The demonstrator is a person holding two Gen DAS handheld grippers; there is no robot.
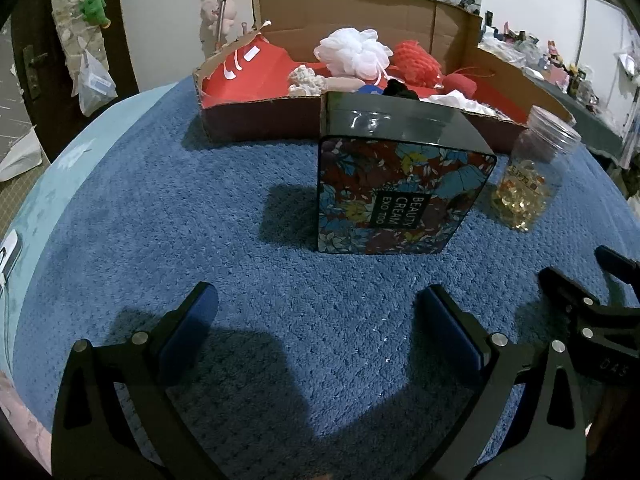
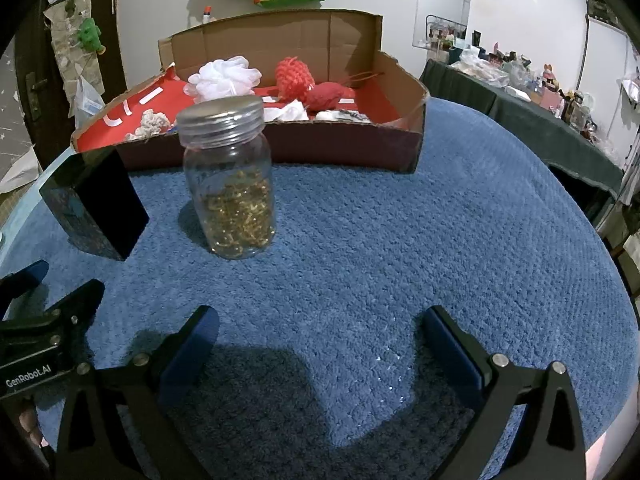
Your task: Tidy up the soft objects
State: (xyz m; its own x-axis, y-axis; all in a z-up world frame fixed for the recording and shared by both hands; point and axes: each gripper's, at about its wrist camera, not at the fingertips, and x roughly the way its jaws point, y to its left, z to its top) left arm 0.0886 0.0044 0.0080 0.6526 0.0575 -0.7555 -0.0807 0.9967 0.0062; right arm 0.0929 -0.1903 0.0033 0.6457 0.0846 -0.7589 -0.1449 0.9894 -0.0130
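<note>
The soft objects already lie in the cardboard tray at the far side of the blue-covered counter, among them a white mesh puff and a red knitted piece, so the step in hand appears to be a reach forward over the floral tin and the lidded jar, best made high enough to clear both. The left gripper and the right gripper both hold their fingers apart and empty, low over bare counter, well apart from the tray contents.

The floral tin hides part of the cardboard tray; shelf clutter is too small to identify
</note>
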